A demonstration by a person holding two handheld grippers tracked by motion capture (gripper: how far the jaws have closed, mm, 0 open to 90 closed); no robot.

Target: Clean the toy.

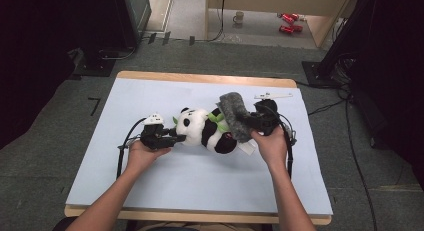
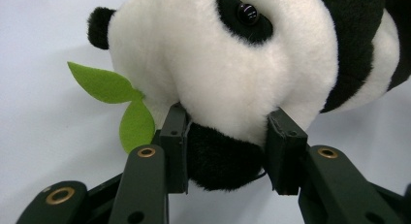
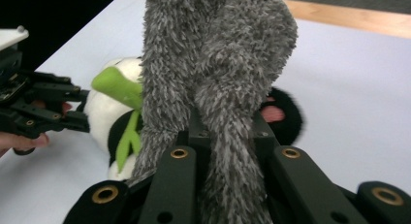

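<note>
the plush panda lies on its side near the middle of the pale blue table cover, head toward nine o'clock and feet toward three o'clock. the left gripper comes in at the nine o'clock side of the head; its jaws stand part open and press on the panda's black muzzle, one pad on each side, with a green felt leaf at ten o'clock of them. the right gripper, at three o'clock of the panda, has its jaws clamped tight on a shaggy grey cloth, which stands up over the panda's belly
</note>
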